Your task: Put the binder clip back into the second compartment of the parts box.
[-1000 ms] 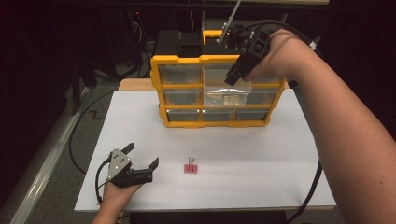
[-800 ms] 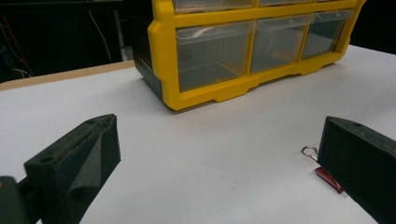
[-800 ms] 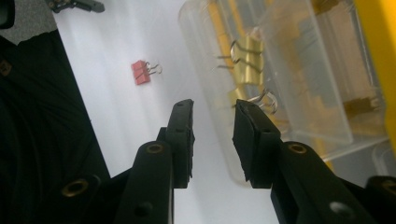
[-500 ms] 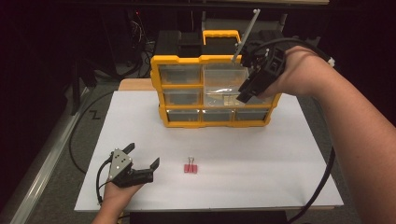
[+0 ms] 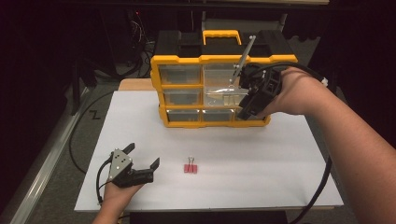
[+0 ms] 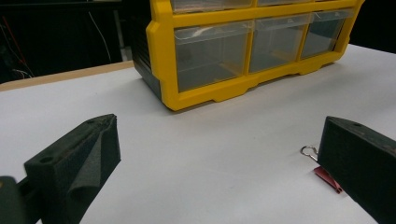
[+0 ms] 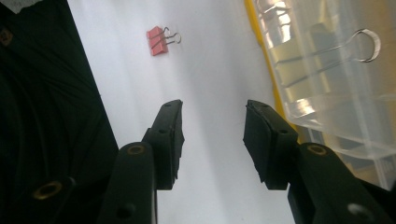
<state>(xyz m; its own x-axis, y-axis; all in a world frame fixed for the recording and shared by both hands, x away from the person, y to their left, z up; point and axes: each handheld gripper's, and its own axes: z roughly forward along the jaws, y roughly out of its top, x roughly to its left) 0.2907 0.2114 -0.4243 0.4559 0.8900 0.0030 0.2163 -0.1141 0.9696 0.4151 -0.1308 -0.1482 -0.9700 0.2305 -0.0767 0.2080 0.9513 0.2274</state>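
A yellow drawer organizer (image 5: 219, 58) with clear drawers stands at the back of the white sheet. Its middle right drawer (image 5: 223, 97) is pulled out; in the right gripper view this drawer (image 7: 341, 107) holds a clip with wire handles (image 7: 327, 51). My right gripper (image 5: 243, 113) hangs before the organizer's lower right corner. Its jaws have just been opening and stand apart with nothing between them (image 7: 212, 123). A small red binder clip (image 5: 190, 168) lies on the sheet. My left gripper (image 5: 142, 156) rests open just left of the clip (image 6: 327, 177), not touching it.
The white sheet (image 5: 280, 158) covers the table top. A wooden board edge (image 5: 135, 85) shows behind its left back corner. Black cables (image 5: 81, 140) trail off the left side, and another cable (image 5: 322, 186) hangs from my right hand.
My right gripper has come away from the pulled-out middle drawer and sunk toward the organizer's lower right, its jaws wider apart. The left gripper and red clip have not moved.
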